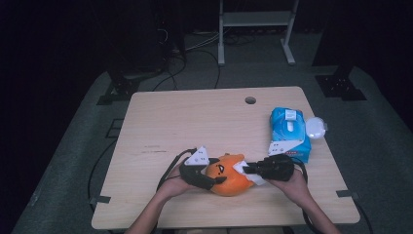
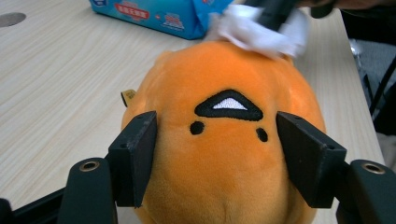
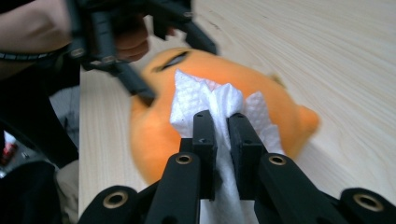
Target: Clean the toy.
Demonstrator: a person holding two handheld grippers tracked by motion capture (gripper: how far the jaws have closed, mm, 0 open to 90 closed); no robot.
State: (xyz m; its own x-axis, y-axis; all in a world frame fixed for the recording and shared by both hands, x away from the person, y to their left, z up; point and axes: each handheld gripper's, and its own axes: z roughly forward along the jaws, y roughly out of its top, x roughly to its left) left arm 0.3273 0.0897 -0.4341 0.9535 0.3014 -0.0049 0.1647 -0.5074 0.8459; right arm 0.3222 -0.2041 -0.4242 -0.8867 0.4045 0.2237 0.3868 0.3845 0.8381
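Orange plush toy (image 2: 224,154), low centre of the left gripper view: black embroidered mouth outline with white filling, two black dot eyes. White, dimple-textured paper tissue (image 3: 219,100), centre of the right gripper view, against the orange plush. Black jaws on left gripper (image 2: 224,161) and right gripper (image 3: 222,126), brass-coloured screw eyelets lower down. Pale wood-grain table (image 1: 195,122). Blue tissue pack (image 1: 290,134), right of the high view: white label, red print along its side. Dark surroundings, grey floor.
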